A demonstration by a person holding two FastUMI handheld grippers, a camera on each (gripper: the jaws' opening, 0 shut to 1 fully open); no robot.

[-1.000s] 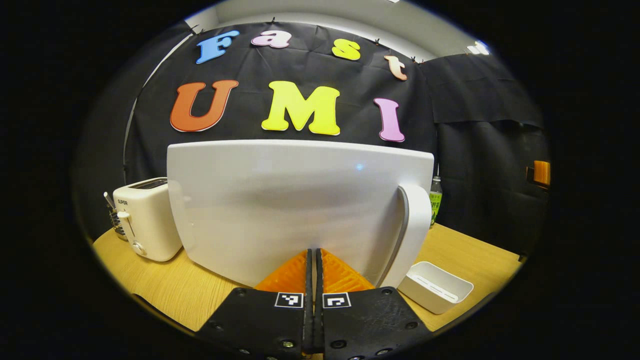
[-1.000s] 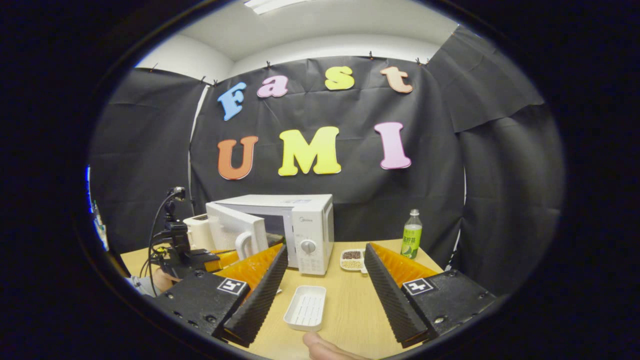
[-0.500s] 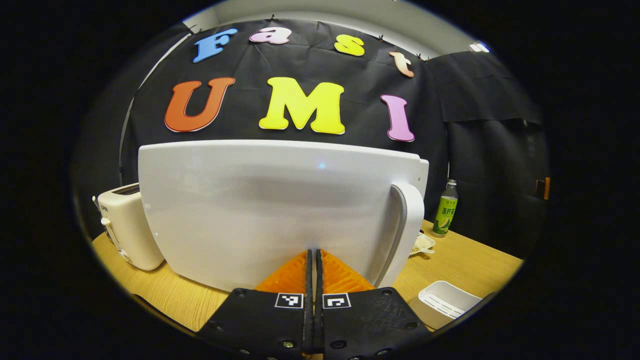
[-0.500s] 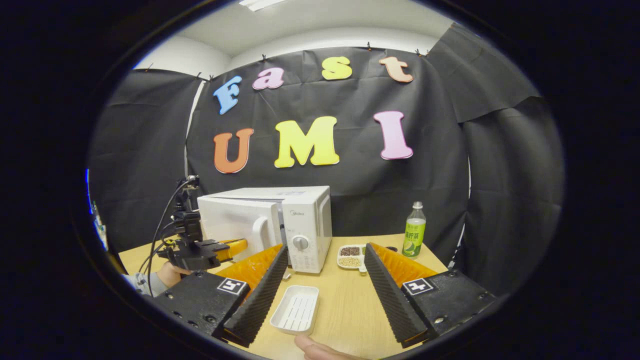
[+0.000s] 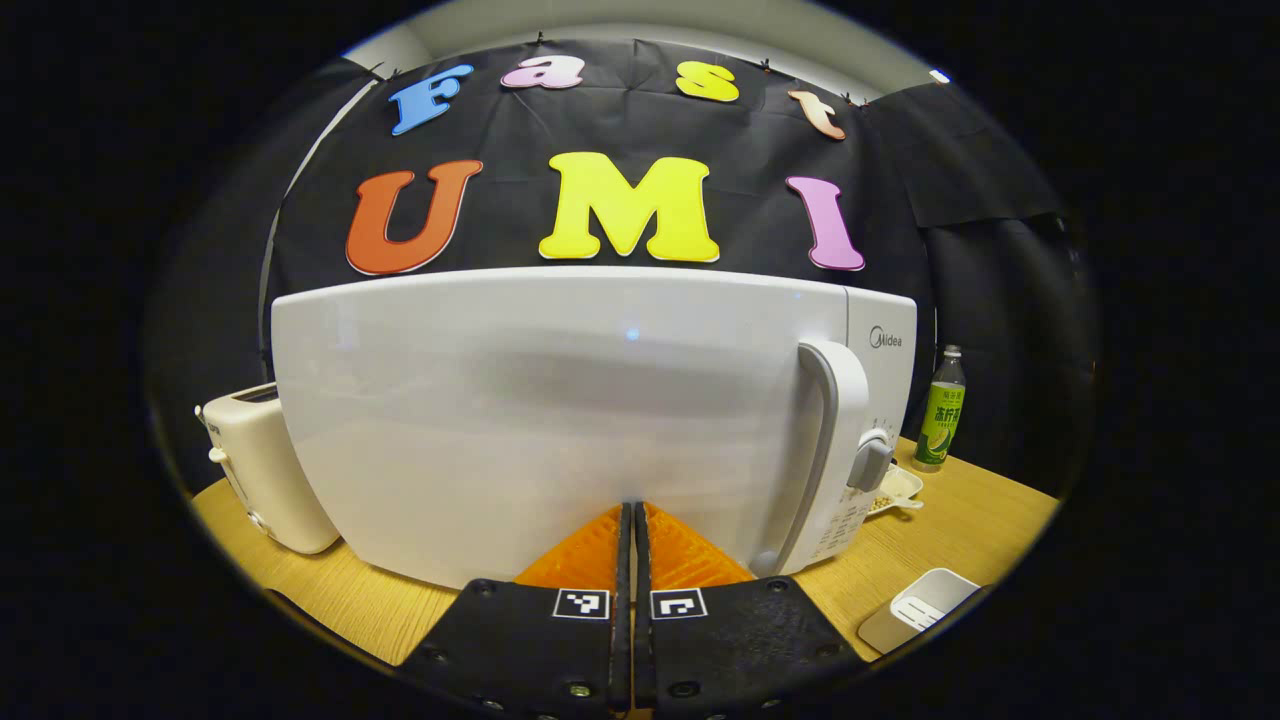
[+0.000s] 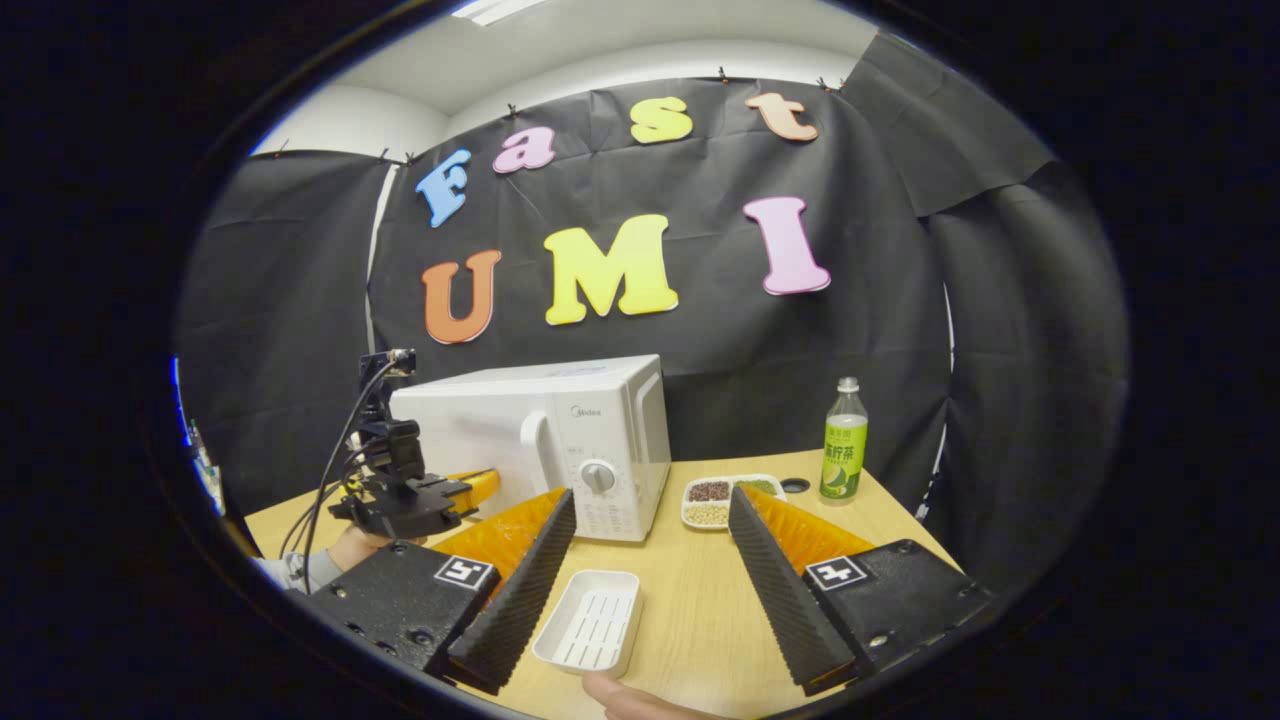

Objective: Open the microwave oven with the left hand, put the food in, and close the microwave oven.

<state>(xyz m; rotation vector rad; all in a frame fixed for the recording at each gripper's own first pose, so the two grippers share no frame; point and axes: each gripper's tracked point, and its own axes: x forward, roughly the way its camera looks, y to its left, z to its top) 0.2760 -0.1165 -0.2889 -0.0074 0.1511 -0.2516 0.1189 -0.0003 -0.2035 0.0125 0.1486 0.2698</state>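
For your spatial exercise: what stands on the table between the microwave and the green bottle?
In the right gripper view, a divided dish of beans sits between the microwave and the bottle.

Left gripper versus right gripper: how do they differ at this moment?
The left gripper has its fingers together, tips at the microwave door; the right gripper is spread wide. The left meets the microwave; the right hangs over the table above a white tray. Both hold nothing.

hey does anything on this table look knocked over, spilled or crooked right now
Nothing stands out. The white microwave oven sits square on the wooden table with its door flush. The green bottle stands upright, the divided dish of beans looks unspilled, and the empty white plastic tray lies flat.
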